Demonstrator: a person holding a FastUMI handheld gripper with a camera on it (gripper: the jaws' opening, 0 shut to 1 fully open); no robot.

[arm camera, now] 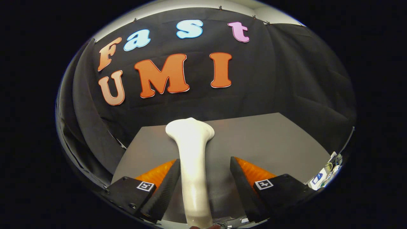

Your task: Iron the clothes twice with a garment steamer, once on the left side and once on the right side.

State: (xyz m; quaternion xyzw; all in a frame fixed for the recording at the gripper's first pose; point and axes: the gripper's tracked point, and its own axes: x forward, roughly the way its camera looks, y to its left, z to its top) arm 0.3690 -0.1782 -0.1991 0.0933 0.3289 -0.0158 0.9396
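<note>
The white steamer [193, 165] stands in the lower middle of the frame, its handle running up between the gripper [205, 170] jaws to a broader head at mid-frame. The jaws are spread: the left one lies against the handle, the right one stands clear of it. Behind lies the grey tabletop [270, 140], with small clutter [326, 175] at lower right.
</note>
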